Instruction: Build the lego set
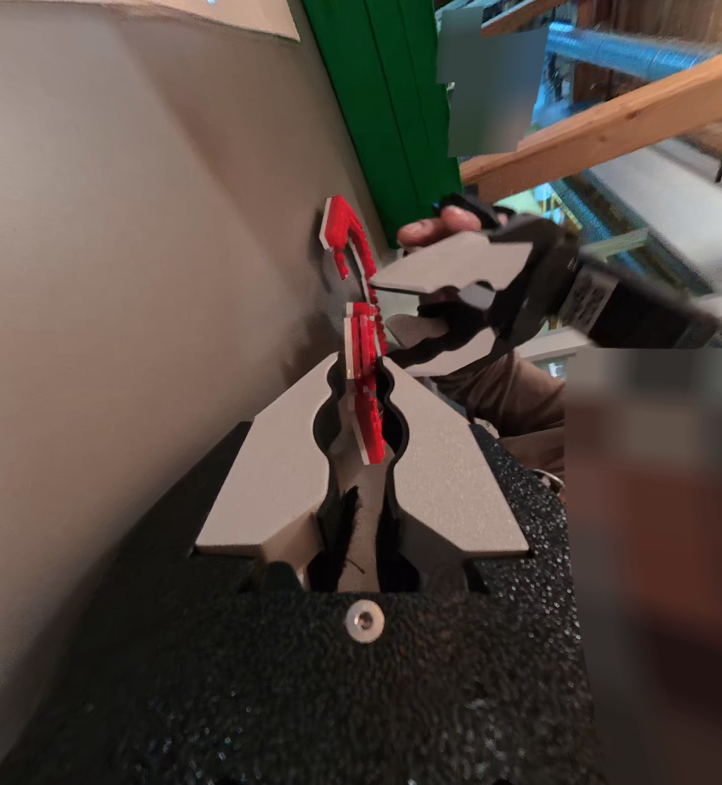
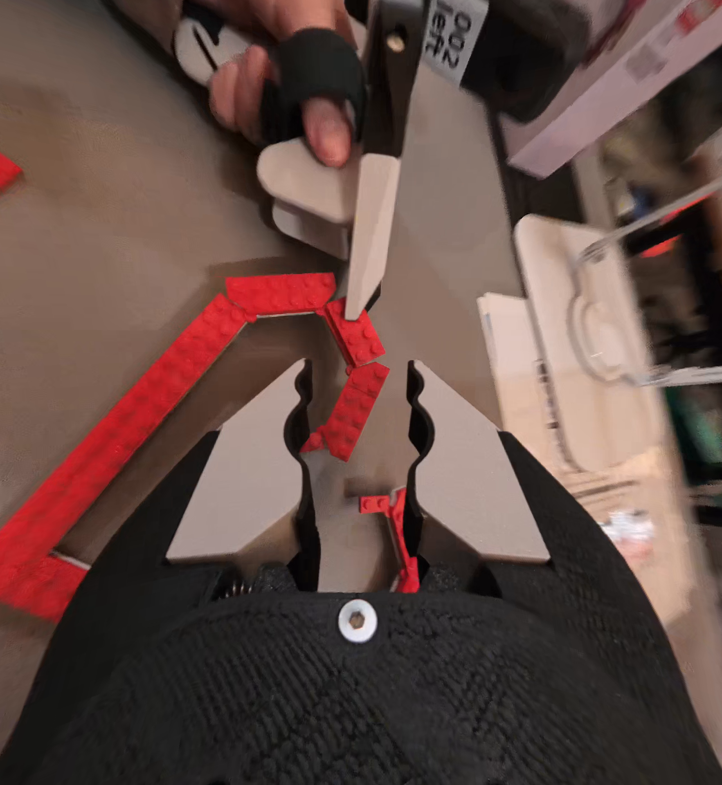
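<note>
Your right claw [image 2: 357, 369] stands parted low in the frame, over the tan counter [image 2: 95, 212]. A chain of red lego plates [image 2: 146, 403] runs from lower left up to centre, bending down between your fingers. From the top, the left claw [image 2: 361, 297] touches its upper bend. A small red piece [image 2: 397, 531] sits beside your right finger.

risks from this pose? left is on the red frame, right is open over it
1. The left hand-held gripper pinches the thin red frame edge-on at one spot only; twisting could pop the angled joints, and one already looks gapped.
2. The right hand-held gripper hangs open with its fingers straddling that joint, so closing here could knock the plates apart.
3. A small red piece lies close beside the right finger and may get swept away.
</note>
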Motion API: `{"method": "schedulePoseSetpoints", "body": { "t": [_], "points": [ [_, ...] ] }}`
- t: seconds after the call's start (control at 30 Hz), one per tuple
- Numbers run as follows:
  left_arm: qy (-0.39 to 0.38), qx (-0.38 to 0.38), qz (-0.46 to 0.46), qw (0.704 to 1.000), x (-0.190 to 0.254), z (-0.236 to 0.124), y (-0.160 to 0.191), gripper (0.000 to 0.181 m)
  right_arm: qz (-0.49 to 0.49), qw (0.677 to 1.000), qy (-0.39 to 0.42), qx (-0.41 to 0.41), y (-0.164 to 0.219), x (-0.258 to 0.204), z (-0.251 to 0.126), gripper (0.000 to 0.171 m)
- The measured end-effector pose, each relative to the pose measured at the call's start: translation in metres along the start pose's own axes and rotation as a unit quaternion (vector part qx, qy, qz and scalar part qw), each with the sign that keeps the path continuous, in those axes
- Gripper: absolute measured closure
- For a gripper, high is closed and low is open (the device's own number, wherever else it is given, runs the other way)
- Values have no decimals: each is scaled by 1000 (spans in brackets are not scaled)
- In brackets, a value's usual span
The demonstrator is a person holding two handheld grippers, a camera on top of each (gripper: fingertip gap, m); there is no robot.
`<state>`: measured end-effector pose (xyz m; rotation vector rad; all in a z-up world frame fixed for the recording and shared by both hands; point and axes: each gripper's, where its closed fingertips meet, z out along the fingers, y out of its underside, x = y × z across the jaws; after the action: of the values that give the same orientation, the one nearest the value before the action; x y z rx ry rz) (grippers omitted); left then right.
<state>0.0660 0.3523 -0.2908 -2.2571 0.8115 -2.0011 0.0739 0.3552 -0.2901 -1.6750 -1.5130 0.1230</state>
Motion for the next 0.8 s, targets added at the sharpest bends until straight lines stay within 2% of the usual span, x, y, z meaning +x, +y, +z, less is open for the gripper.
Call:
{"method": "schedulePoseSetpoints", "body": {
  "t": [0.03,0.13,0.2,0.43,0.6,0.8],
  "points": [
    [7,5,-7,1000,1,-1,-1,169,-45,998,38,6,-2,2,-2,127],
    [13,7,-8,1000,2,-2,-2,169,-190,973,134,3,-9,3,-7,132],
    [15,12,-10,1000,2,-2,-4,169,-270,948,166,-4,-12,0,-7,136],
    [28,24,-26,999,3,-4,-7,169,-431,872,229,-27,-16,2,4,149],
    [39,44,-37,998,4,-9,-13,170,-464,838,285,-46,-17,7,9,157],
    [31,47,-33,998,2,-9,-14,170,-411,859,303,-47,-18,14,4,146]
  ]
}}
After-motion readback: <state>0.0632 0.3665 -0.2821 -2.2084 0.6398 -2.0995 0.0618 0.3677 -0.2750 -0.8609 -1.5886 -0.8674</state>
